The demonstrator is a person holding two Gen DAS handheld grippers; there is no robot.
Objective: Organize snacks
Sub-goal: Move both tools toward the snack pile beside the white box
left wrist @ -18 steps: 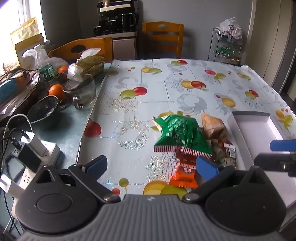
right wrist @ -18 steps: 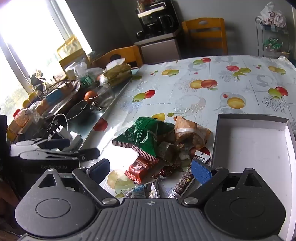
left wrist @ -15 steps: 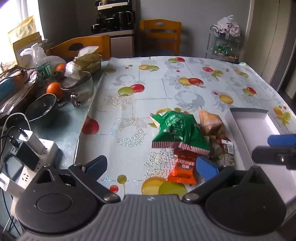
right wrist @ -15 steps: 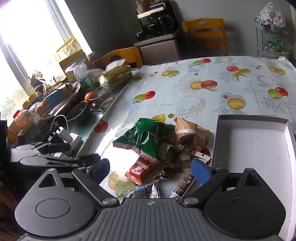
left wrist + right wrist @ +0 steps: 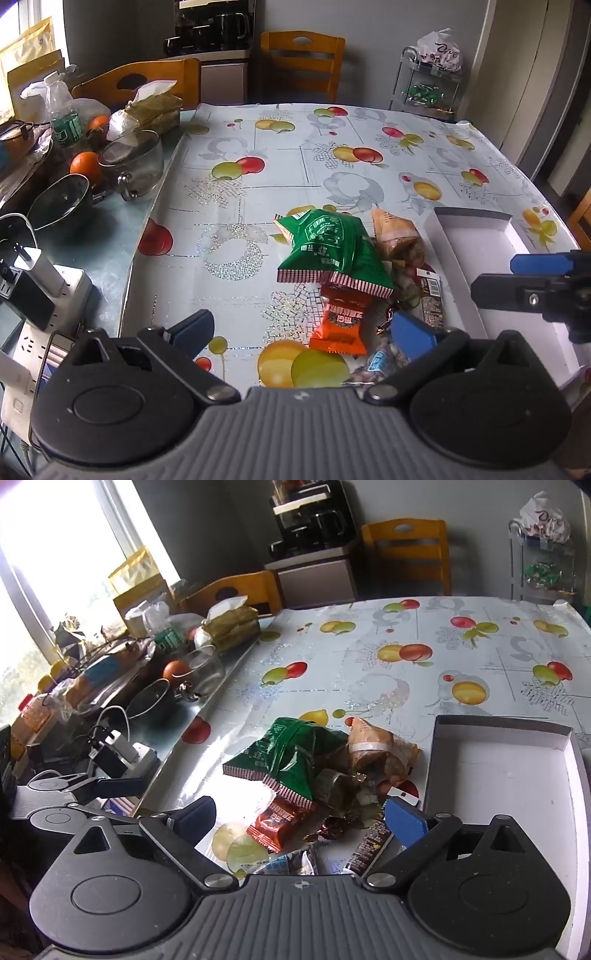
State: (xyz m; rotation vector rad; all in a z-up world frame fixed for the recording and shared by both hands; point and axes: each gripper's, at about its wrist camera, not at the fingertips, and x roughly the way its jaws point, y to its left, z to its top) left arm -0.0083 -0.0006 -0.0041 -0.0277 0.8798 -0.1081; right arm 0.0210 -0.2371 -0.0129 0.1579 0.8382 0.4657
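A pile of snacks lies on the fruit-print tablecloth: a green bag [image 5: 328,251] [image 5: 288,753], a brown paper-wrapped pack [image 5: 397,236] [image 5: 376,746], an orange-red packet [image 5: 341,319] [image 5: 279,821], a dark bar [image 5: 369,845] and small candies. An empty white box [image 5: 476,221] [image 5: 502,731] stands right of the pile. My left gripper [image 5: 301,332] is open and empty, near the pile's front-left. My right gripper [image 5: 301,818] is open and empty, just in front of the pile; it also shows in the left wrist view [image 5: 532,277] over the box.
Left of the cloth stand a glass pot [image 5: 133,162], a dark bowl [image 5: 61,201], oranges [image 5: 85,166], a water bottle [image 5: 64,114], a tissue pack [image 5: 155,110] and a power strip with chargers [image 5: 40,291]. Wooden chairs [image 5: 303,66] stand behind the table.
Both grippers have drawn back a little from the pile and risen slightly. Jaws stay open. The snacks have not moved.
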